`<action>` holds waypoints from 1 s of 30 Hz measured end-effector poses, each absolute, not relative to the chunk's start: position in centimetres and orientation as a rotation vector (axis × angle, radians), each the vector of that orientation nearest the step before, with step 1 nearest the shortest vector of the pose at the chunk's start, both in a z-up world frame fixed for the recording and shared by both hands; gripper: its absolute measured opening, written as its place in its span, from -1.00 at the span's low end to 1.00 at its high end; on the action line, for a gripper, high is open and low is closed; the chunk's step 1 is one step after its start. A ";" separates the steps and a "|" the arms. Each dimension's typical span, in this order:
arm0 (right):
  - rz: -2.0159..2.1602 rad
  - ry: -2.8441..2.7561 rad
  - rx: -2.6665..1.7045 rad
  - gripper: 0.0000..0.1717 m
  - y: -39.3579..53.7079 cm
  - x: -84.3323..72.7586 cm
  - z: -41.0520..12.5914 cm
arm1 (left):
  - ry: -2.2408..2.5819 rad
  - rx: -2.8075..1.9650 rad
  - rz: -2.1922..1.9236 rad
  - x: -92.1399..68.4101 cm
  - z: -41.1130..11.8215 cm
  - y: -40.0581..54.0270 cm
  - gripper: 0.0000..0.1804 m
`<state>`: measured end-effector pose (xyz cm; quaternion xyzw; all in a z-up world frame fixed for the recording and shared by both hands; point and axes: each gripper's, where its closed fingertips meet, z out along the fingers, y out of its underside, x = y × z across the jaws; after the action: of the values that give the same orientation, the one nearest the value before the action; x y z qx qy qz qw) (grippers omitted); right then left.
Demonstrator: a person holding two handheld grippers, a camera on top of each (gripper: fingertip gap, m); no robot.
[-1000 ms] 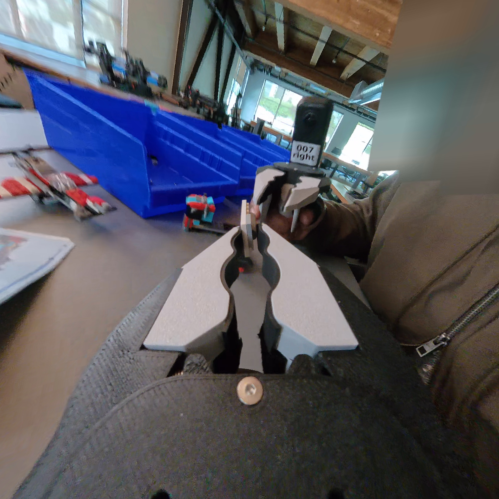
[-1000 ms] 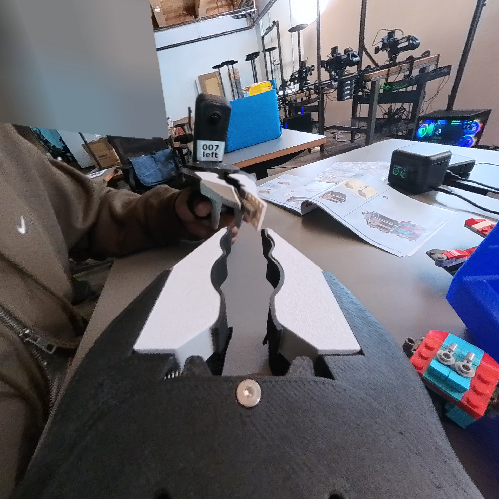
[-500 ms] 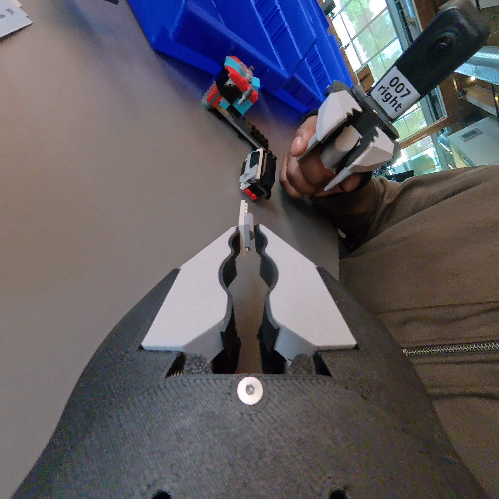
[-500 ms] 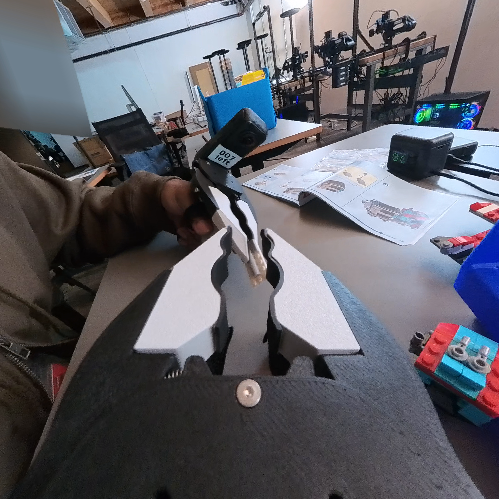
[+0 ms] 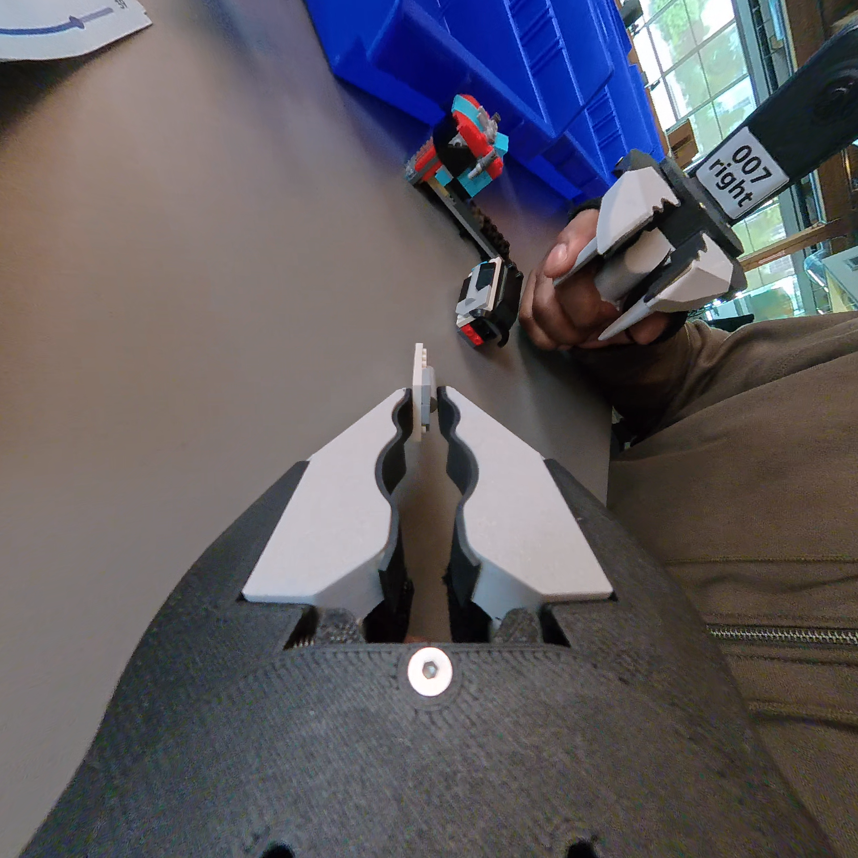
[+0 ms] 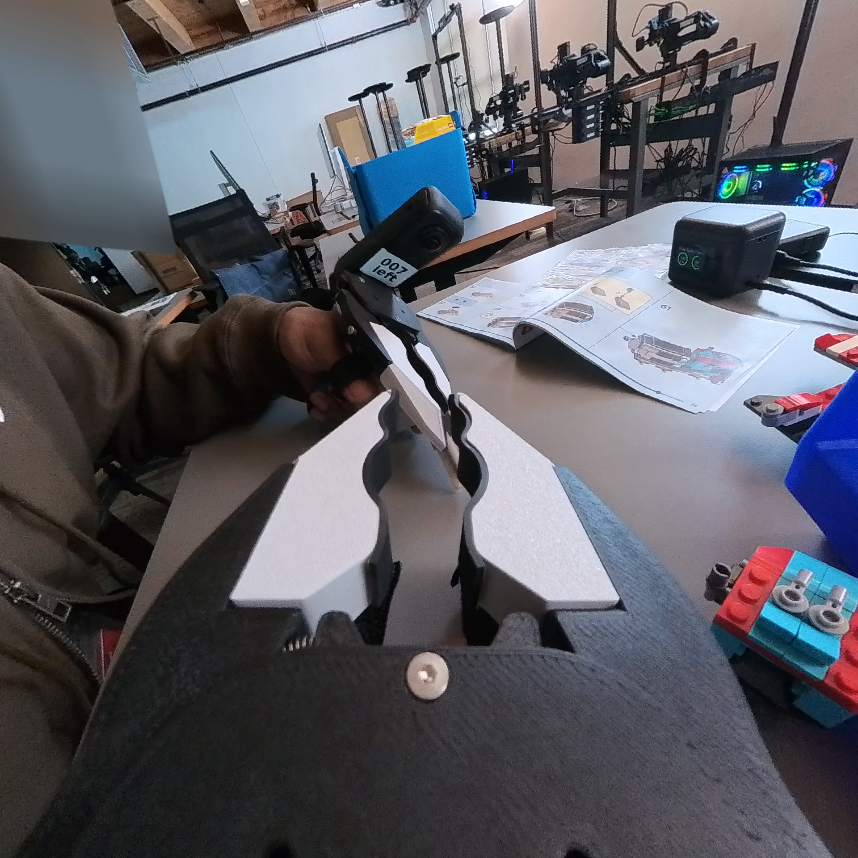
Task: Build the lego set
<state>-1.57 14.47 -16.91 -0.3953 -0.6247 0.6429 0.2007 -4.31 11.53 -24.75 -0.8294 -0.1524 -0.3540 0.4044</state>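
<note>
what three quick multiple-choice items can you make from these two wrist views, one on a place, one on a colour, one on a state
1. Where is the open instruction booklet?
A. on the grey table
B. inside a blue bin
C. on a chair

2. What colour are the storage bins?
A. green
B. blue
C. yellow

3. What is the left gripper doing?
A. standing wide open
B. clamping a thin white and grey brick plate
C. clamping the booklet

Answers: 1 A, its pages lie spread on the tabletop; 2 B, the walls are bright blue; 3 B, the plate stands edge-on between both fingertips.
</note>
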 end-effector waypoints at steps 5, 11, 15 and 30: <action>1.777 -1.744 -1.106 -0.74 14.6 -1.6 -16.9 | -0.403 -2.051 -0.923 -4.6 -24.3 11.6 -0.88; 1.764 -1.739 -1.101 -0.74 14.7 -1.7 -16.8 | -0.395 -2.041 -0.926 -4.5 -24.1 11.7 -0.88; 1.756 -1.741 -1.102 -0.74 14.7 -1.7 -16.8 | -0.394 -2.027 -0.927 -4.6 -23.9 11.7 -0.88; 1.646 -1.828 -1.149 -0.68 14.7 -2.1 -18.6 | -0.364 -1.941 -1.071 -3.1 -22.5 11.8 -0.88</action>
<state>-2.07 14.67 -18.63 -0.4135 -0.6582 0.5924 0.2118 -3.07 11.84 -22.45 -0.7789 -0.1459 -0.4298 0.4328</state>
